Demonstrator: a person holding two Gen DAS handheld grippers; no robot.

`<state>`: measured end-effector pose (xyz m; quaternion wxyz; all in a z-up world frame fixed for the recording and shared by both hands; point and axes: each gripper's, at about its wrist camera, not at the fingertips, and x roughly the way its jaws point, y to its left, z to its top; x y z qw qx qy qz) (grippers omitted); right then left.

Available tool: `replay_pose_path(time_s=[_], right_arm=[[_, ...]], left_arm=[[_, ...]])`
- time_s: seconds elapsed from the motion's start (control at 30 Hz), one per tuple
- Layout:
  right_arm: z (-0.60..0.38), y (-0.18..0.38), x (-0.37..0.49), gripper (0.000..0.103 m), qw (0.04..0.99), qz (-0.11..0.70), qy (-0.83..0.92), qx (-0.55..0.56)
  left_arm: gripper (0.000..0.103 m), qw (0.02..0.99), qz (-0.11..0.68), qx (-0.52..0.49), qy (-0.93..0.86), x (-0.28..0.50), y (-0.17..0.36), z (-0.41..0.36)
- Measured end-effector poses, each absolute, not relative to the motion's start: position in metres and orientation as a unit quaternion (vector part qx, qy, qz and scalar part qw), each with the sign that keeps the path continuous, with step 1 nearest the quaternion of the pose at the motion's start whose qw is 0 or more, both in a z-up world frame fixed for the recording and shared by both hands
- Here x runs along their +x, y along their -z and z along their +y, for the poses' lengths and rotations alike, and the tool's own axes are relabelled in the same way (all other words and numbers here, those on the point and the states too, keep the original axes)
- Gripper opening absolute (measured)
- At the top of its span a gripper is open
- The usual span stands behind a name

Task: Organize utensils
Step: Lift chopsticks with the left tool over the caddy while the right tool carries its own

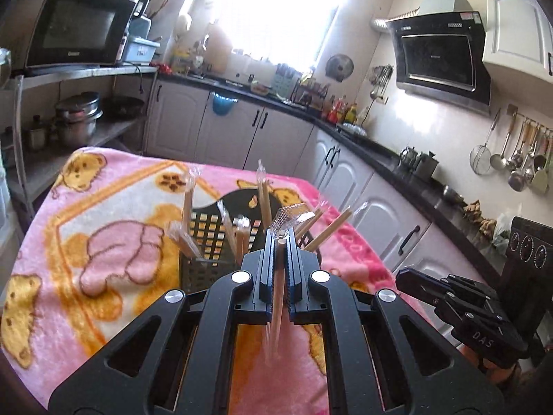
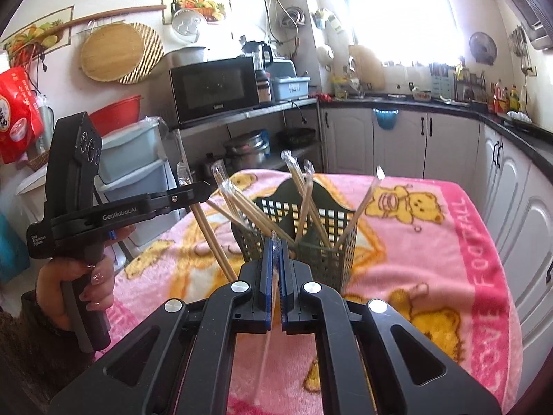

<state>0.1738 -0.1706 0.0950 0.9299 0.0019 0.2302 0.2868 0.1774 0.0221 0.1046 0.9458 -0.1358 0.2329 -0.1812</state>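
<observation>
Pink fleece, printed with bears, covered the worktop [image 2: 432,242], and at the centre of the right wrist frame stood the dark mesh holder [image 2: 311,228] with several wrapped chopstick pairs [image 2: 304,204] leaning out of it at loose angles. The right tongs [image 2: 275,259], low in the middle of that frame, were pinched nearly shut on one wrapped pair [image 2: 273,297], which ran back between the jaws. The left tongs [image 1: 279,252], at lower centre of the left wrist frame, were likewise closed on another wrapped pair [image 1: 276,307], its crinkled wrapper tip poking above the fingertips. Most of the job looked done: the holder was already well stocked. These two pairs, held above the worktop just short of the holder, remained to be dropped in.
</observation>
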Motion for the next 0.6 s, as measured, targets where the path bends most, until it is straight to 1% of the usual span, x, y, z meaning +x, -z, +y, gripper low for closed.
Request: replay_pose_path(time_s=[0.6], right_arm=[[-0.166, -0.145, 0.169, 0.003, 0.942, 0.156, -0.298, 0.002]], left_arm=[[0.003, 0.957, 0.168, -0.135, 0.194, 0.167, -0.154, 0.02]])
